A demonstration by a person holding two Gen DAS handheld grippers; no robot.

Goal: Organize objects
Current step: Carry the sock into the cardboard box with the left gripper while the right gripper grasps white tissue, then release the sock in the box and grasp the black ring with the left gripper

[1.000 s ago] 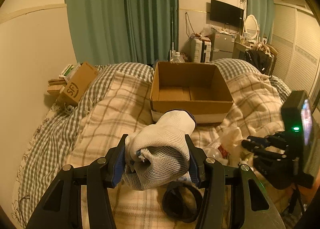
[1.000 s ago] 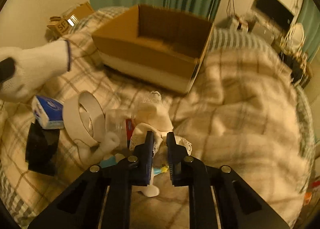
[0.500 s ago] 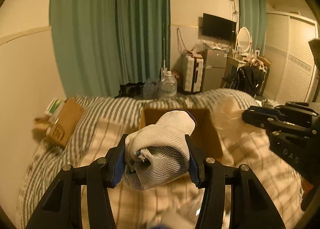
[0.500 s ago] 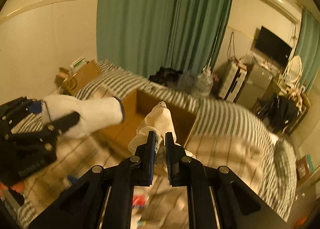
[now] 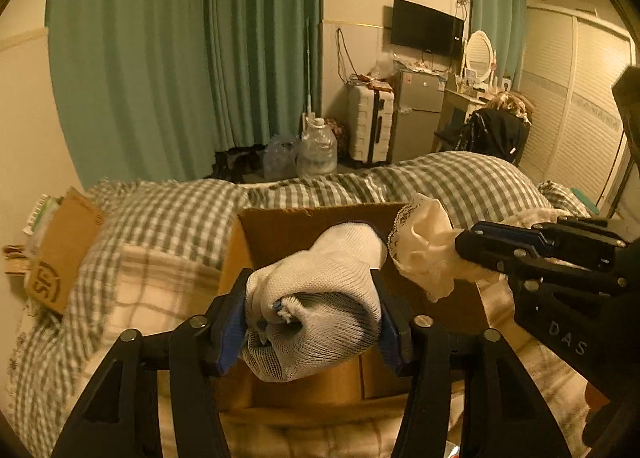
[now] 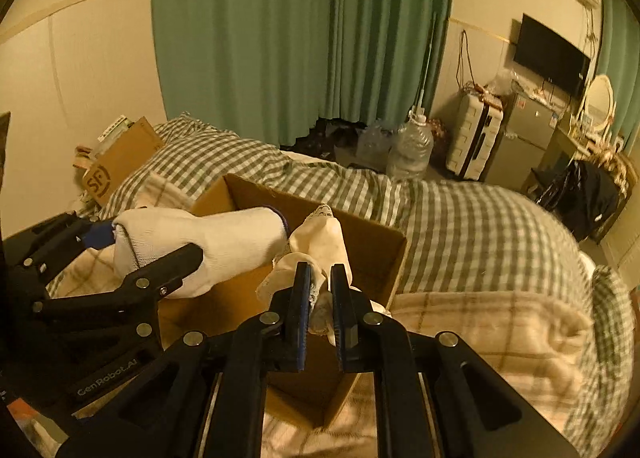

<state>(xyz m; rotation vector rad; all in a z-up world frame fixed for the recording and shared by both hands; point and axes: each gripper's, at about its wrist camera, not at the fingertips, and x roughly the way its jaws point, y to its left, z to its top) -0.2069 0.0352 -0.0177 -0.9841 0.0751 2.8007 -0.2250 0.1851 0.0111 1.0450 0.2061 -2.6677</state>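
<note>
My left gripper is shut on a rolled white knit glove and holds it above the open cardboard box on the bed. The glove and the left gripper also show at the left in the right wrist view. My right gripper is shut on a cream lace-edged cloth and holds it over the box. That cloth and the right gripper show at the right in the left wrist view, close beside the glove.
The box rests on a plaid blanket over a checked duvet. A smaller SF cardboard box lies at the bed's left edge by the wall. Green curtains, a water jug, a suitcase and a dresser stand beyond the bed.
Both grippers lifted their loads off the bed and moved forward to the box. The right gripper with the cloth has come in close beside the glove over the box.
</note>
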